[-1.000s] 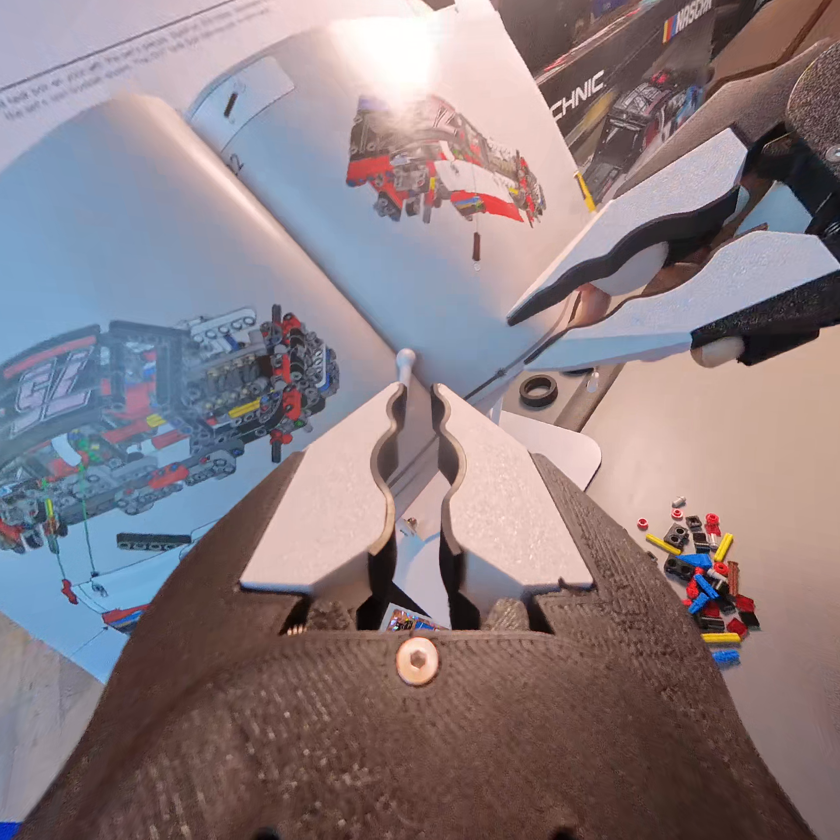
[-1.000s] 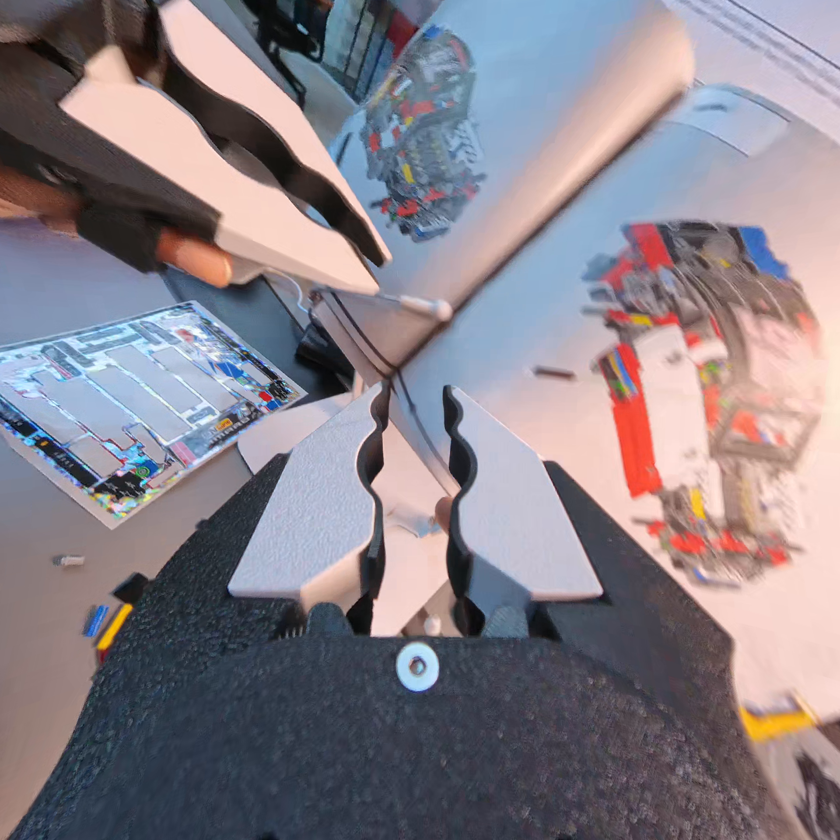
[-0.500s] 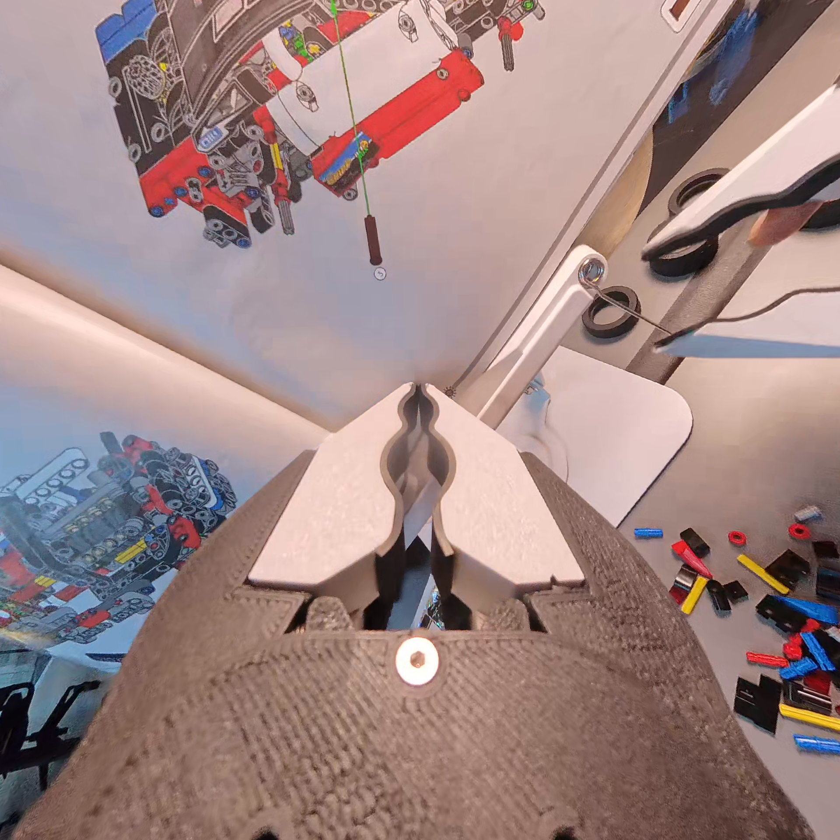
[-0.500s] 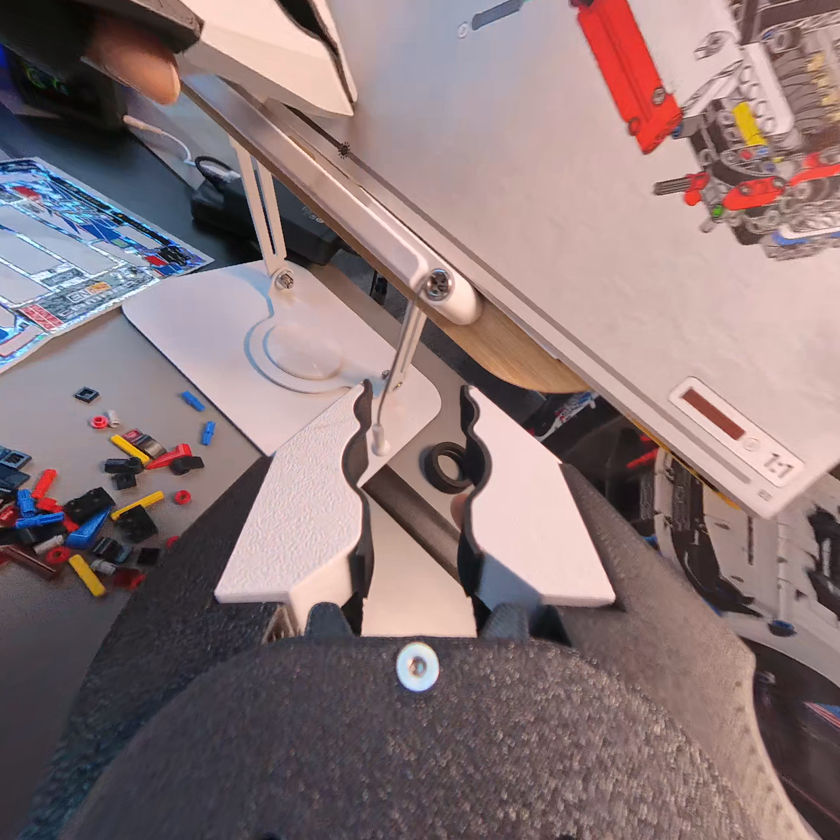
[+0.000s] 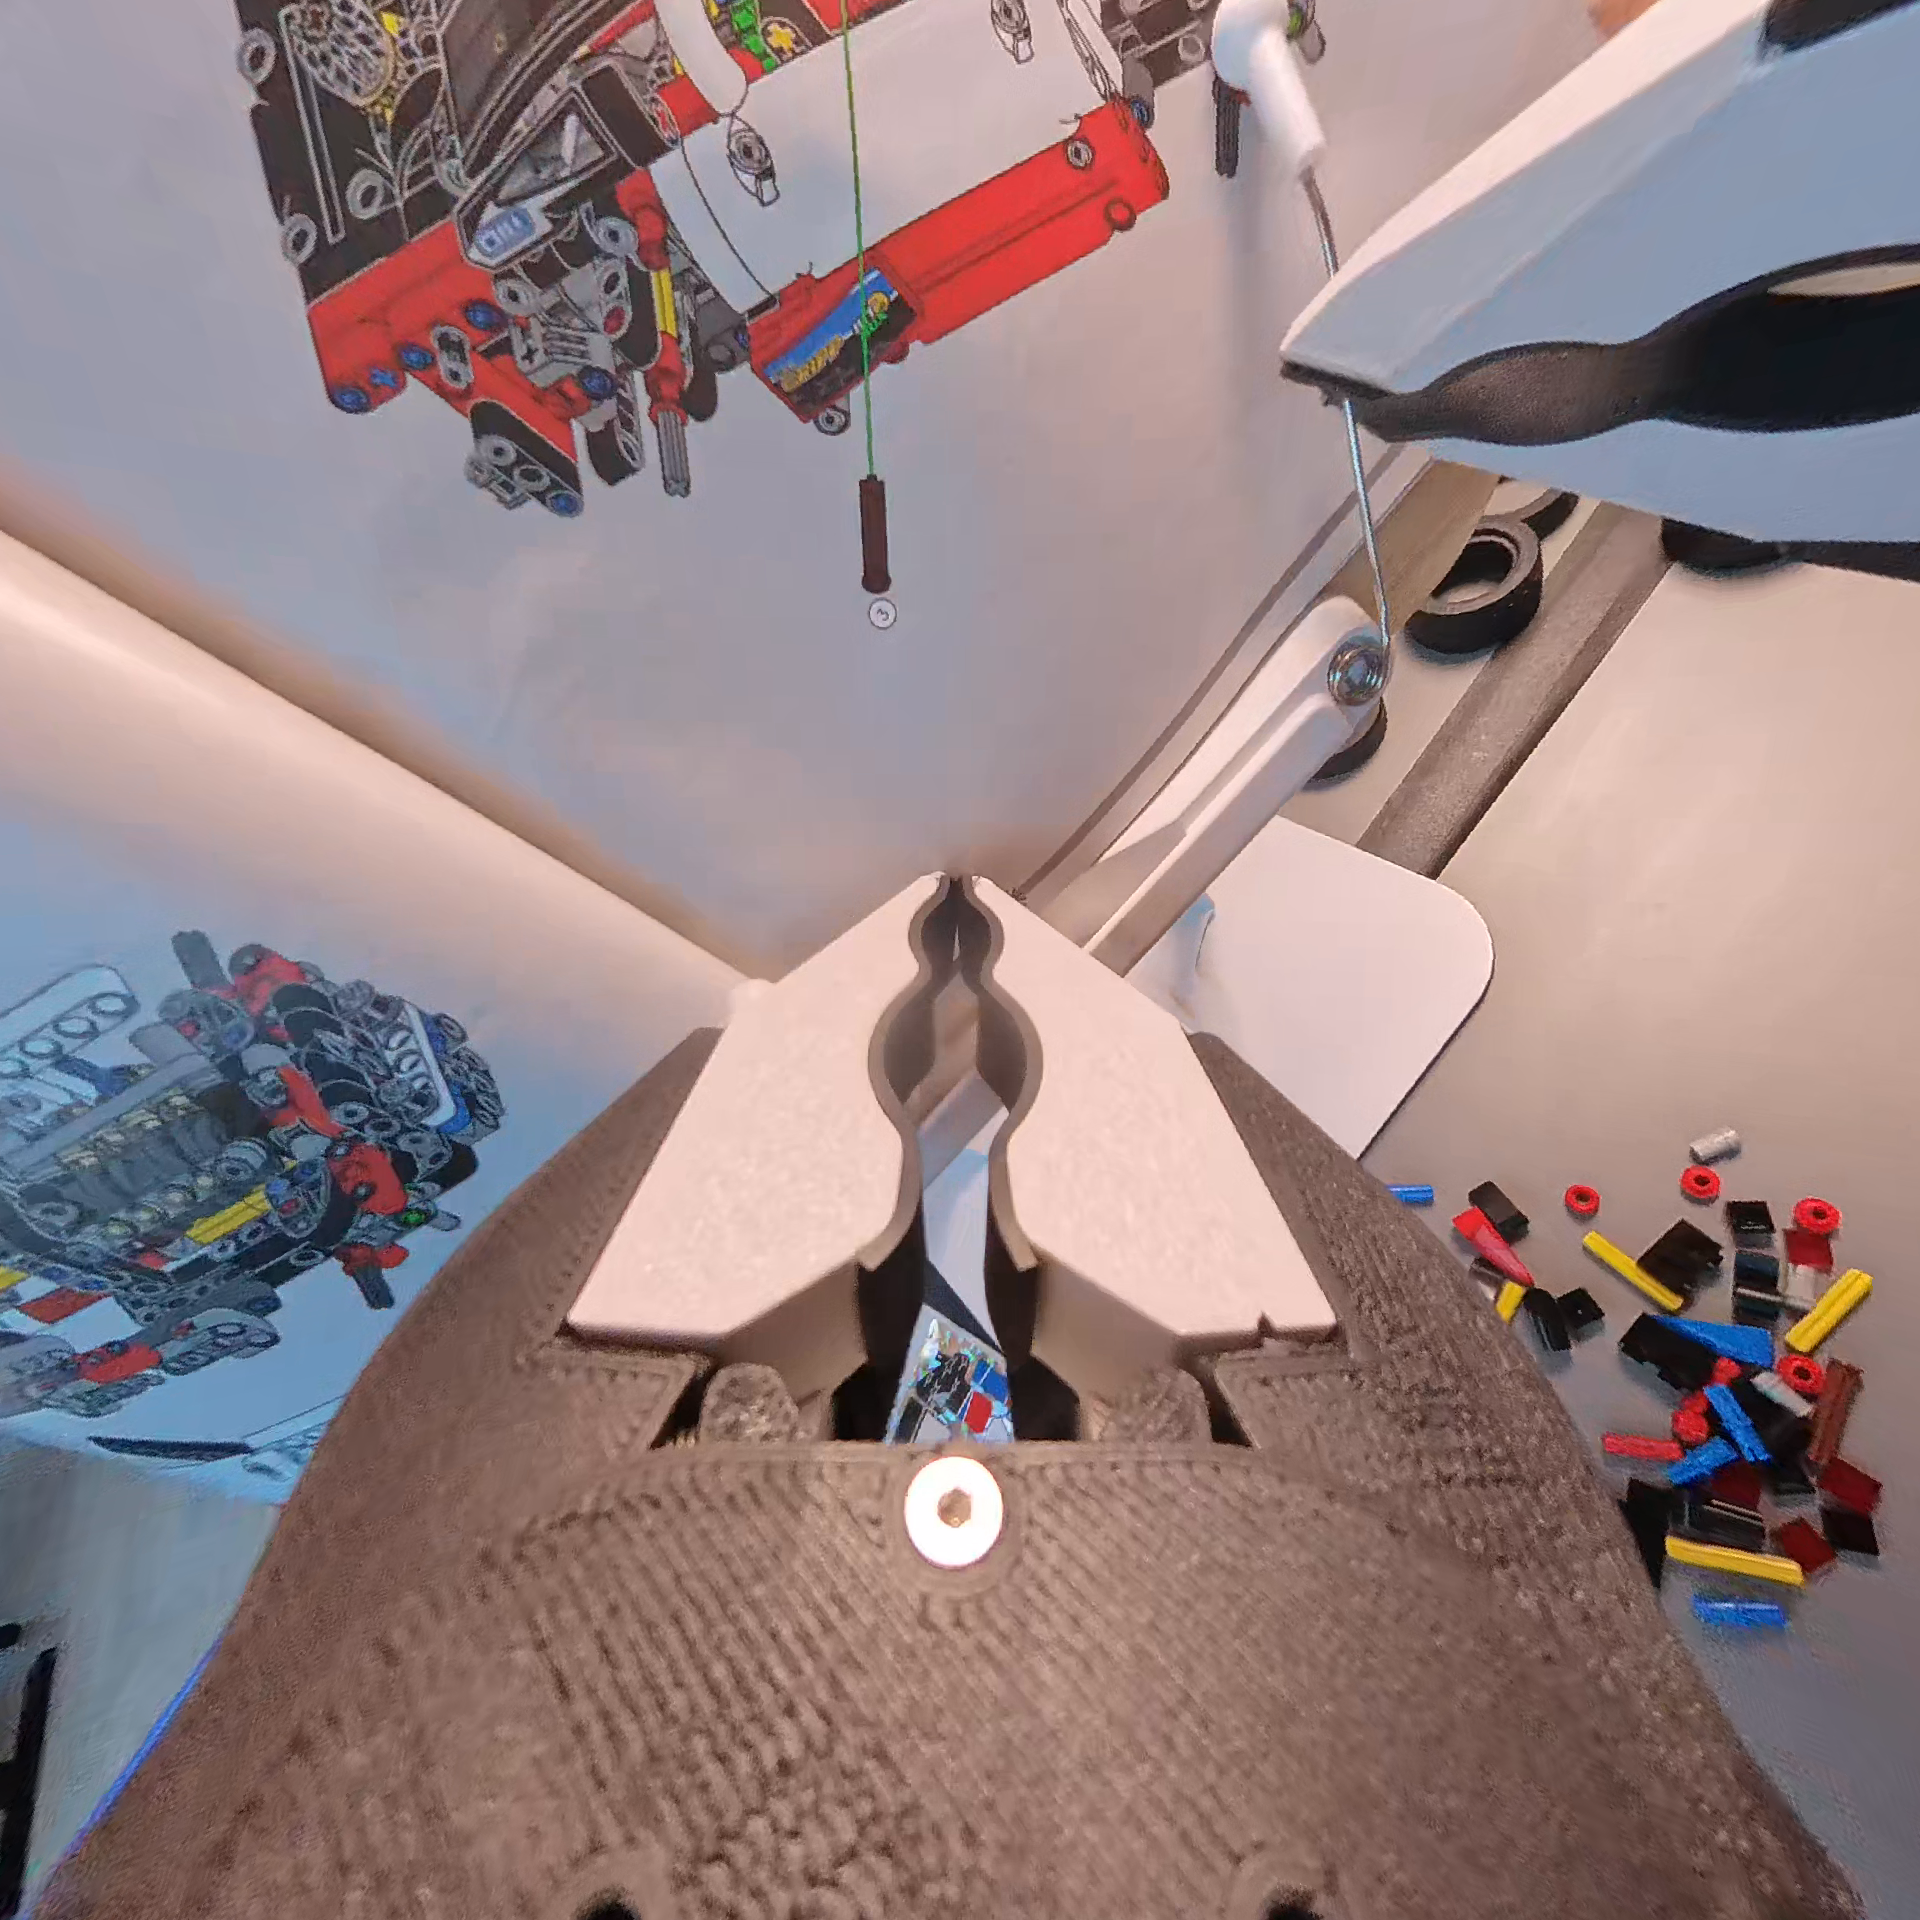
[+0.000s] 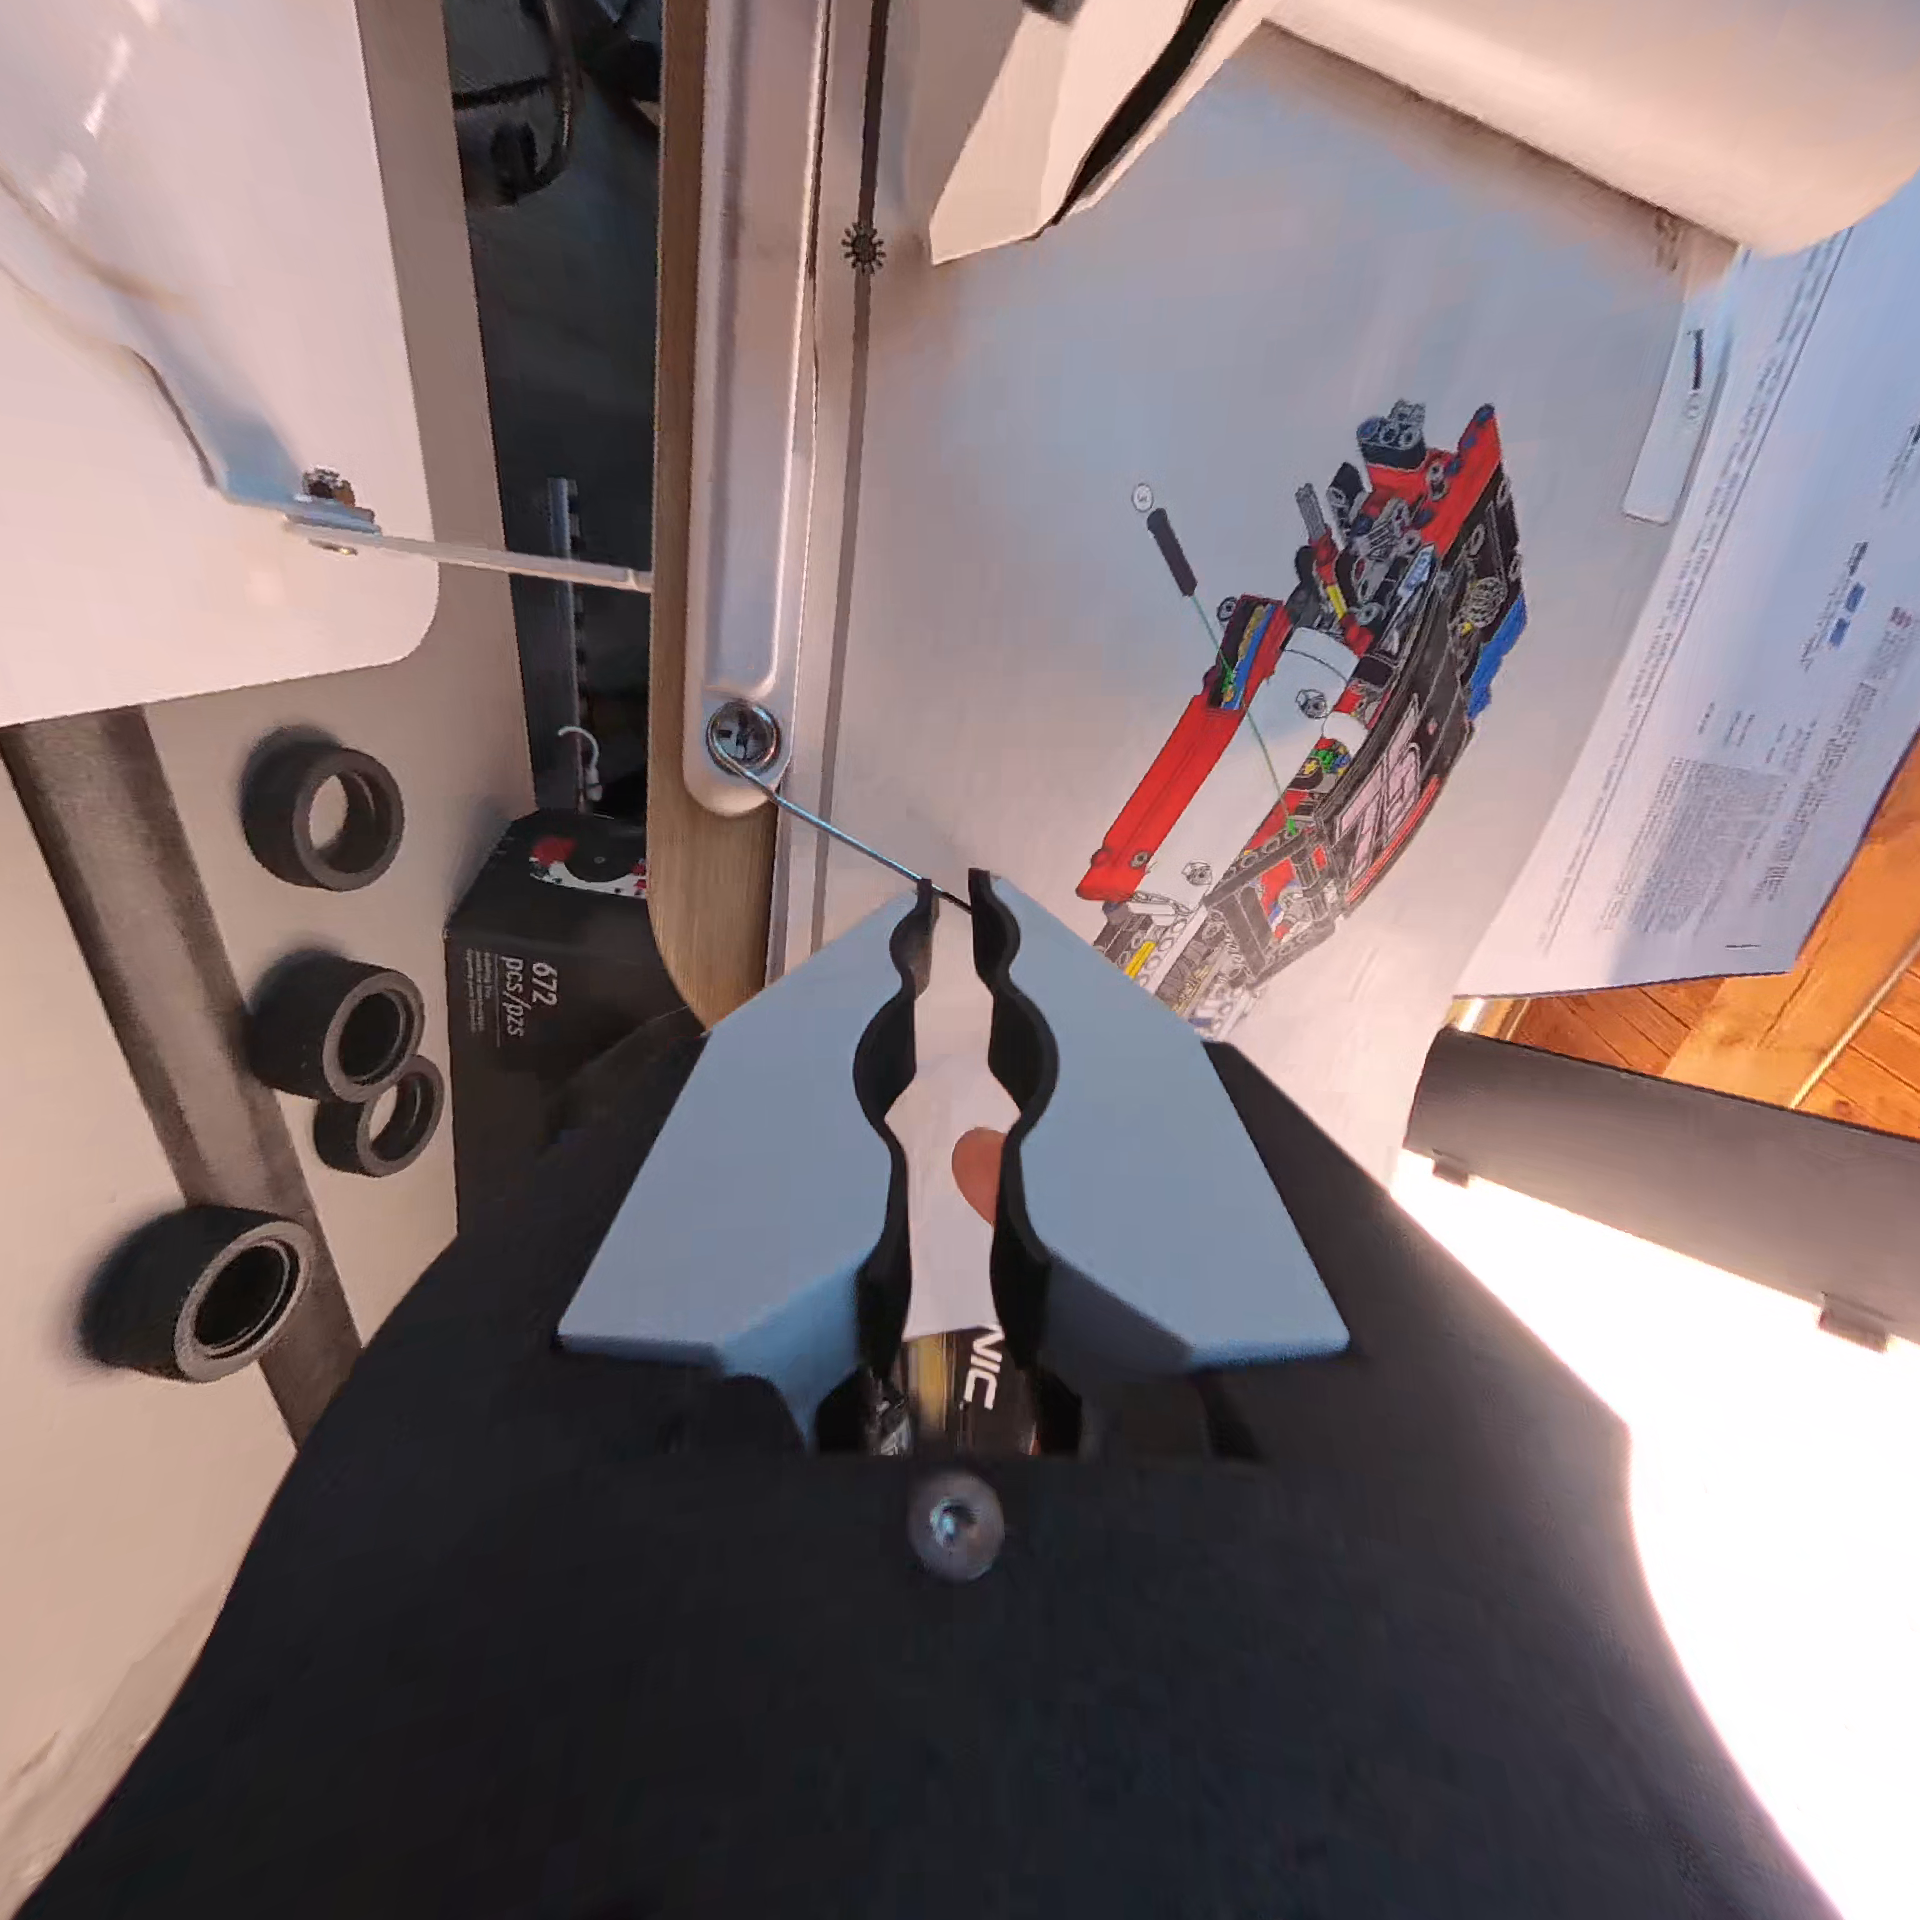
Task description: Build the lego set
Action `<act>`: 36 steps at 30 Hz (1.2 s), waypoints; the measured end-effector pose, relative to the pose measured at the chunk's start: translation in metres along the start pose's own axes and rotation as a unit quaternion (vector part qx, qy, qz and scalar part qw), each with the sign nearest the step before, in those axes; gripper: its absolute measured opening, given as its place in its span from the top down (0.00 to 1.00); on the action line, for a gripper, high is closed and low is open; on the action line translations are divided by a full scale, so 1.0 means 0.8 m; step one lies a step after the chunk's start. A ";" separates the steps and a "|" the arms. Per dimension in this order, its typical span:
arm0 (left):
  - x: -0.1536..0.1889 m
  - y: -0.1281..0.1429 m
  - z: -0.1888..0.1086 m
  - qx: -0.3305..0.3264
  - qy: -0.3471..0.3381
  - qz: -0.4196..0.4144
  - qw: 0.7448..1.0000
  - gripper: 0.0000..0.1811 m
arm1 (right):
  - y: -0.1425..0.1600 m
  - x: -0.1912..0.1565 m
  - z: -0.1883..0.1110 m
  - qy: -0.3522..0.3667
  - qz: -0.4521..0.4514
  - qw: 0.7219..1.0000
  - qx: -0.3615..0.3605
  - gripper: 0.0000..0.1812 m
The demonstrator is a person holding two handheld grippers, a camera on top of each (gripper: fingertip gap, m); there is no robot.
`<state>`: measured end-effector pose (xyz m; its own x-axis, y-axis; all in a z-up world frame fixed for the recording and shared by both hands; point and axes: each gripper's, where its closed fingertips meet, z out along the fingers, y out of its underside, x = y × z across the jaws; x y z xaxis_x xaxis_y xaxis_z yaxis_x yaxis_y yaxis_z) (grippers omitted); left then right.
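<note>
The open instruction booklet (image 5: 727,675) stands on a book stand and fills the left wrist view; it also shows in the right wrist view (image 6: 1039,520). My left gripper (image 5: 956,883) is shut, tips pinched on the booklet's lower edge at the fold. My right gripper (image 6: 951,894) is closed down on the stand's thin wire page holder (image 6: 852,831), which runs from a pivot screw (image 6: 743,732) to between its tips. The right gripper also shows in the left wrist view (image 5: 1340,395), with the wire (image 5: 1366,540) leaning up over the page. A pile of loose lego pieces (image 5: 1725,1382) lies on the table to the right.
The stand's white base plate (image 5: 1351,987) sits right of my left gripper. Several black tyres (image 6: 322,821) lie beside a dark rail (image 6: 156,935), one showing in the left wrist view (image 5: 1475,592). A black box (image 6: 540,935) stands behind the stand. A sticker sheet (image 5: 951,1392) lies under my left gripper. Some 10 cm of space lies between my two pairs of fingers.
My left gripper has closed on the booklet's lower edge. My right gripper has swung round to the wire page holder and closed on it; the wire now leans up over the page.
</note>
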<state>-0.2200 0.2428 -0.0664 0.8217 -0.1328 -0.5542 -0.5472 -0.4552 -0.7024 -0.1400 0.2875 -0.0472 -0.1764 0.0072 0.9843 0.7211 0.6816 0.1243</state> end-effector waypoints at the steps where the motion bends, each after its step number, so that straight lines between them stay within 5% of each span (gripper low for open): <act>1: 0.001 0.000 0.001 0.006 0.003 -0.014 1.000 1.00 | 0.001 0.001 0.002 -0.004 0.010 1.000 0.004 0.97; 5: 0.004 0.001 0.001 0.033 0.018 -0.061 0.997 1.00 | 0.011 -0.004 -0.009 -0.008 0.140 0.990 0.028 0.90; 11: 0.004 0.002 0.001 0.040 0.024 -0.070 0.996 1.00 | 0.044 -0.042 -0.012 -0.039 0.382 0.923 0.012 0.86; 25: 0.011 0.020 -0.050 0.101 0.015 -0.113 0.988 1.00 | 0.064 -0.055 0.036 -0.051 0.438 0.897 0.027 0.86; 36: 0.002 0.061 -0.124 0.199 -0.028 -0.288 0.936 0.98 | 0.064 -0.073 0.049 -0.088 0.454 0.886 0.045 0.87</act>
<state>-0.2302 0.1330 -0.0574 0.9953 0.0853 -0.0463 -0.0402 -0.0725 -0.9966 -0.1191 0.3503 -0.1033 0.3410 0.6904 0.6380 0.5644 0.3924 -0.7263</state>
